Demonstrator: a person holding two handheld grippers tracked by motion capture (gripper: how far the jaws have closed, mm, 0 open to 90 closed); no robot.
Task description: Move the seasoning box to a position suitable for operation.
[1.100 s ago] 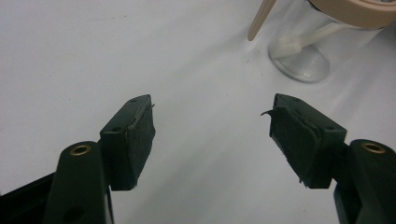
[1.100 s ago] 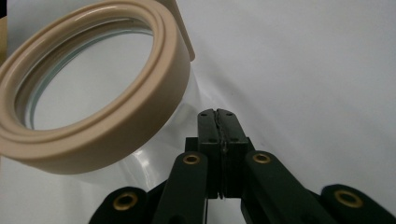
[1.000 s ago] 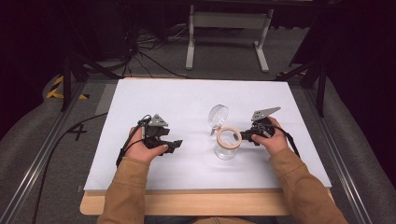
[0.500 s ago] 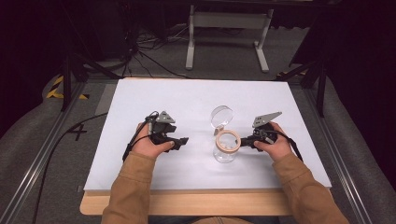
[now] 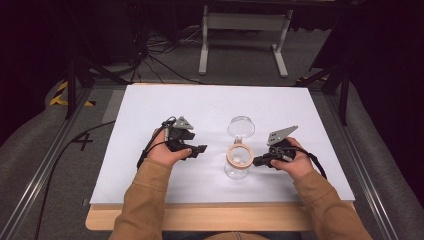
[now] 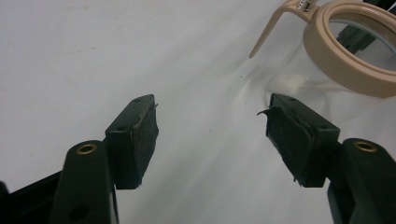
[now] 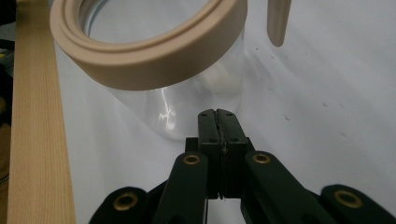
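A clear glass jar (image 5: 237,170) with a beige ring at its mouth stands on the white board (image 5: 150,125). Its round hinged lid (image 5: 241,127) is flipped back behind it. Something small and white lies inside. My left gripper (image 5: 200,149) is just left of the jar, open, with nothing between its fingers. In the left gripper view, the gripper (image 6: 210,105) has the jar (image 6: 355,51) off its right jaw. My right gripper (image 5: 256,161) is shut, its tips close to the jar's right side. In the right gripper view, the closed tips (image 7: 217,113) point at the glass wall (image 7: 163,107).
The board rests on a wooden table whose edge (image 5: 200,218) runs along the front. A wooden strip (image 7: 32,140) lies left of the jar in the right gripper view. Beyond the board are metal rails, floor cables (image 5: 165,50) and a white stand (image 5: 240,25).
My left hand has slid right, closer to the jar. My right hand has drifted toward the front edge, and its shut tips now sit lower against the jar's side.
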